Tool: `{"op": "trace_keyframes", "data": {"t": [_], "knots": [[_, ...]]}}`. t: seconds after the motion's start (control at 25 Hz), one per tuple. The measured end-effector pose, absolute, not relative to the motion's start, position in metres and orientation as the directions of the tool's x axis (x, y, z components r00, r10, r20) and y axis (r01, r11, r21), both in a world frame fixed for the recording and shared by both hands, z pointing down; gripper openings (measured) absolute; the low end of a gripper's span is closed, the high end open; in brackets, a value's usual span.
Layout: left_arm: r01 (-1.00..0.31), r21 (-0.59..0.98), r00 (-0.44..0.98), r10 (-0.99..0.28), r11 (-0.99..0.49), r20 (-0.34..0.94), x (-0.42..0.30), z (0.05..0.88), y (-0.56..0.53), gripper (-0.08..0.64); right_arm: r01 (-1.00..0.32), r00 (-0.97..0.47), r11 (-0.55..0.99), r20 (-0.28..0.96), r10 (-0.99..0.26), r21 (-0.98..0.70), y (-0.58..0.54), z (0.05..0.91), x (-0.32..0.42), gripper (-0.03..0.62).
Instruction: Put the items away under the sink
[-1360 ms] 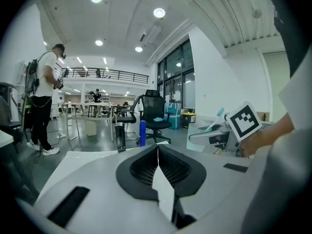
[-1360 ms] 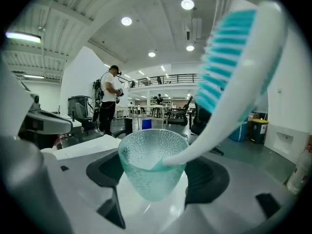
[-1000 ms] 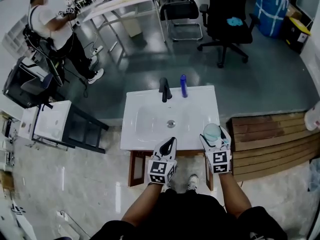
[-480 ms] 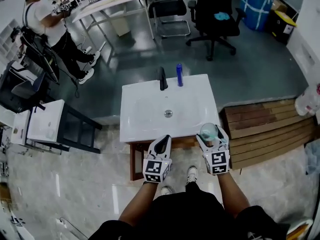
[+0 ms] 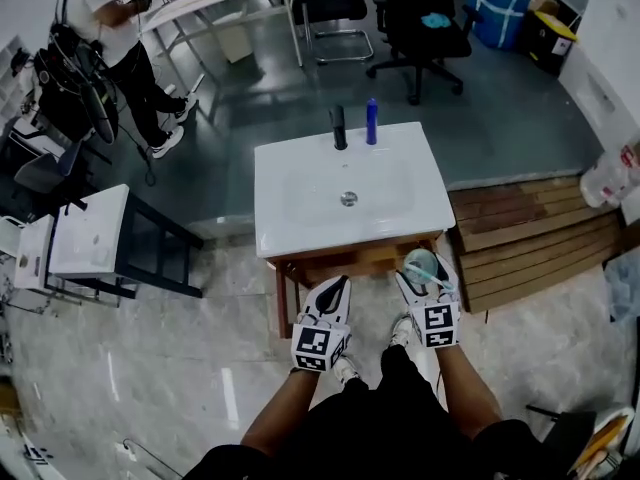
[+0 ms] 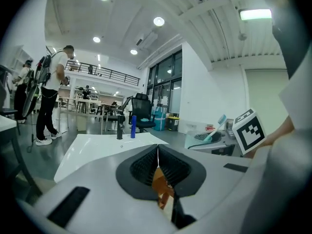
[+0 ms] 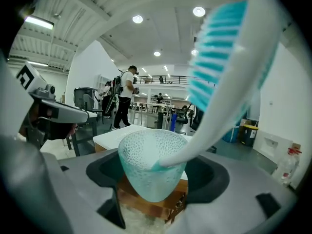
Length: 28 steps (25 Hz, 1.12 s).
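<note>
A white sink basin (image 5: pixel 290 226) sits on a wooden cabinet (image 5: pixel 345 264) in front of me. At its back edge stand a black tap (image 5: pixel 339 126) and a blue bottle (image 5: pixel 371 121). My right gripper (image 5: pixel 425 269) is shut on a pale green speckled cup (image 7: pixel 152 167) with a teal-and-white toothbrush (image 7: pixel 229 77) leaning in it; cup and gripper hang just off the sink's front right corner. Shut and holding nothing, my left gripper (image 5: pixel 335 291) is below the sink's front edge. The left gripper view shows its jaws pressed together, with the sink (image 6: pixel 97 147) ahead.
A stack of wooden boards (image 5: pixel 520 233) lies on the floor to the right. A second white basin on a dark stand (image 5: pixel 95 238) is at the left. Office chairs (image 5: pixel 415 23), desks and a standing person (image 5: pixel 100 38) are further back. My shoes (image 5: pixel 400 330) are below the cabinet.
The view has pulled back from the sink. Both grippers now sit lower, in front of the cabinet rather than over the basin's front edge. The cup stays in the right gripper.
</note>
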<state>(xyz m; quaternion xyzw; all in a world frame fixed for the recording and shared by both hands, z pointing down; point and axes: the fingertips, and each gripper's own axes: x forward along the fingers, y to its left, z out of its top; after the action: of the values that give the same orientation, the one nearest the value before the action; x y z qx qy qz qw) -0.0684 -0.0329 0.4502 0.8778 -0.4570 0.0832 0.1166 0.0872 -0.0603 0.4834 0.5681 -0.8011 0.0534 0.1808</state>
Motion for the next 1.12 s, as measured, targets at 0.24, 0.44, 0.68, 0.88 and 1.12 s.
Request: {"op": "trace_keyframes", "data": {"t": [0.24,0.44,0.68,0.88,1.12], "knots": [[-0.826,0.136,0.562,-0.781,-0.547,0.273,-0.078,0.458,-0.024,0.021,-0.921,-0.319,0.379,0.379,-0.869,0.093,-0.051,0.489,0.069,0.387],[-0.842,0.151,0.539,-0.789,-0.519,0.296,-0.074,0.474,-0.023,0.021,-0.912,-0.345,0.404,0.399,-0.849,0.070,-0.049,0.504,0.074,0.387],[-0.873,0.149,0.487,-0.825,-0.463,0.287,-0.082,0.510,-0.044,0.021,-0.896,-0.389,0.440,0.374,-0.842,0.058,-0.069,0.542,0.070,0.387],[-0.878,0.098,0.476,-0.830,-0.468,0.290,-0.077,0.571,-0.060,0.021,-0.881,-0.426,0.470,0.356,-0.832,0.045,-0.085,0.593,0.065,0.385],[-0.892,0.080,0.448,-0.849,-0.445,0.280,-0.073,0.672,-0.087,0.021,-0.863,-0.456,0.503,0.361,-0.813,0.043,-0.106,0.691,0.056,0.387]]}}
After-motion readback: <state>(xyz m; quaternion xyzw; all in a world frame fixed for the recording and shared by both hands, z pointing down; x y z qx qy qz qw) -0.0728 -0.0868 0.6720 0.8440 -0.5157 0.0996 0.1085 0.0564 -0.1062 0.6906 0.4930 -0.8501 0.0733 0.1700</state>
